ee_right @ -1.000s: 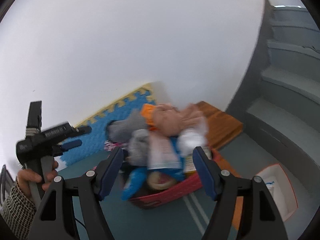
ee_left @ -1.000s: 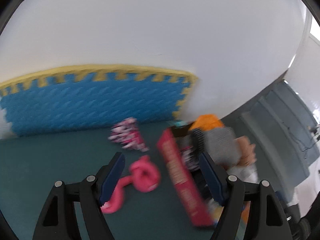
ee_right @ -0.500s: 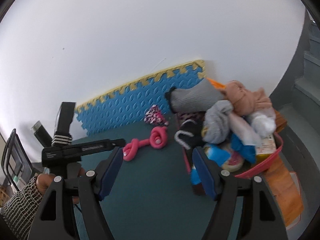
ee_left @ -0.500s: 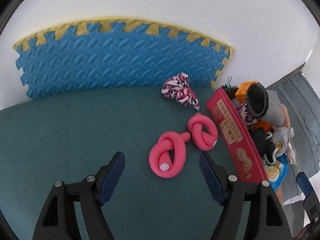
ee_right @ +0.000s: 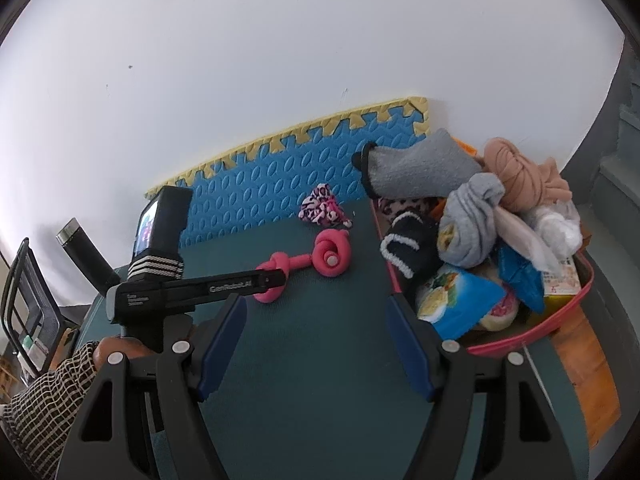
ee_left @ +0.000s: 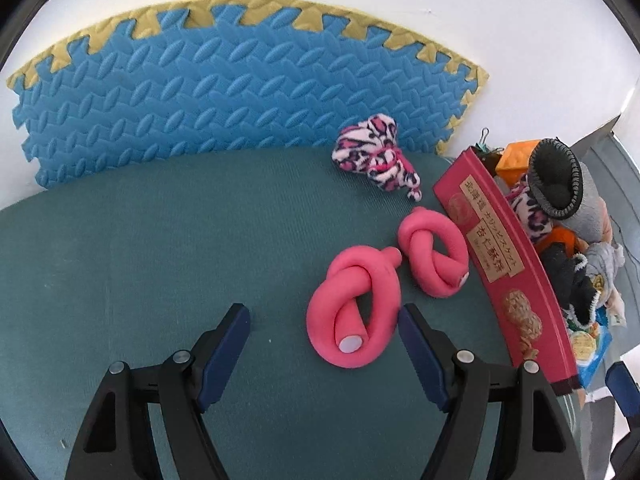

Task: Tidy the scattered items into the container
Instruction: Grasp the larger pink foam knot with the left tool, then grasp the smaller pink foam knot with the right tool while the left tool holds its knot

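**A:** What worries you here?

**B:** The pink knotted rope (ee_left: 384, 280) is one piece with a knot at each end. The left gripper (ee_left: 324, 332) hangs over the nearer knot with its jaws spread wide and nothing between them, its right finger just beside that knot. If it closes on one loop only, I'd expect the far knot to trail behind and snag on the red box (ee_left: 504, 264) wall, since that knot lies almost against it.

**A:** And the box itself?

**B:** Heaped above its rim already (socks, a grey bundle, snack packets). Anything dropped on top could roll back onto the green mat (ee_left: 160, 260), or push the grey sock (ee_right: 416, 168) off the pile.

**A:** Which way does the rope lie?

**B:** In the left wrist view its long axis runs diagonally from the nearer knot, close to the left gripper, up and right to the farther knot by the box's long side. The capped end of the nearer knot faces the camera.

**A:** Where is it on the mat?

**B:** Towards the back edge, near the blue foam tile (ee_left: 200, 92) against the wall, with the leopard-print cloth (ee_left: 376, 156) lying just behind it, apart from it.

**A:** The right gripper (ee_right: 316, 340)?

**B:** Also spread wide and empty, held back over bare mat, well short of the rope.
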